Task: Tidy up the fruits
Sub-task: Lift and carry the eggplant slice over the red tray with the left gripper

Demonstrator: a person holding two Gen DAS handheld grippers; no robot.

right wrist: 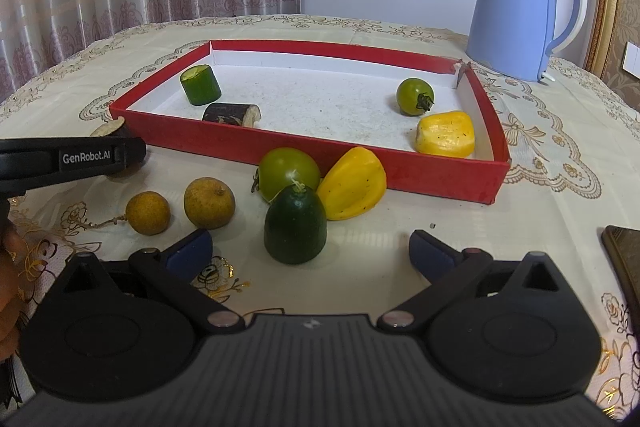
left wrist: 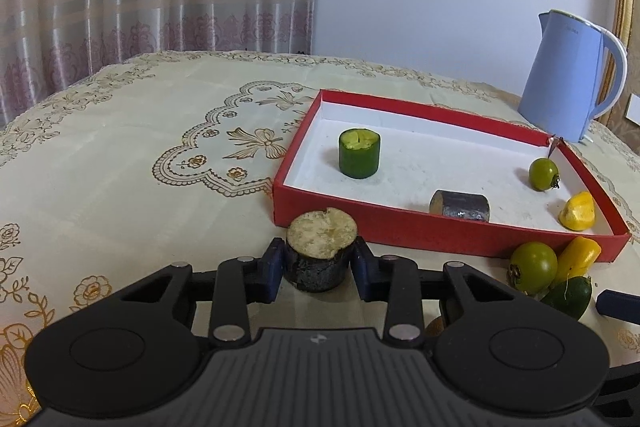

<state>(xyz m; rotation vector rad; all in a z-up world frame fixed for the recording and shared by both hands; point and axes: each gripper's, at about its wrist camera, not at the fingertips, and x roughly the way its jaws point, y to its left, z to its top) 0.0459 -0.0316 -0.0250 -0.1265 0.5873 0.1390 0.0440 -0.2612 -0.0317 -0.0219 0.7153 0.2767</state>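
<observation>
1. The left hand-held gripper [left wrist: 318,269] sits at lower centre of the left wrist view, its blue pads pinching a dark-skinned chunk [left wrist: 320,253] with a pale cut top; the piece stands upright on the desk [left wrist: 120,163], just outside the near wall of the red tray [left wrist: 440,233].
2. The right hand-held gripper [right wrist: 310,247] is spread wide at the bottom of the right wrist view; nothing is between its pads; a dark green fruit [right wrist: 295,227] stands just ahead of it.
3. Already in the tray: a green cylinder piece [left wrist: 359,154] at upper left, a second dark chunk [left wrist: 460,207] lying on its side near the front wall, a small green tomato [left wrist: 543,175] and a yellow piece [left wrist: 578,211] at the right.
4. Loose on the desk, in the right wrist view: a larger green tomato [right wrist: 289,173], a yellow wedge [right wrist: 354,185] leaning at the tray wall, and two brown round fruits [right wrist: 209,202] at lower left.
5. The step in hand looks like carrying the gripped chunk into the tray; lift it straight up until its base clears the red wall before moving it in; likely best set beside the matching dark chunk.
6. Keep it upright and lower it onto the white floor before loosening; the skin looks smooth, so a tilt could let it slip.
</observation>
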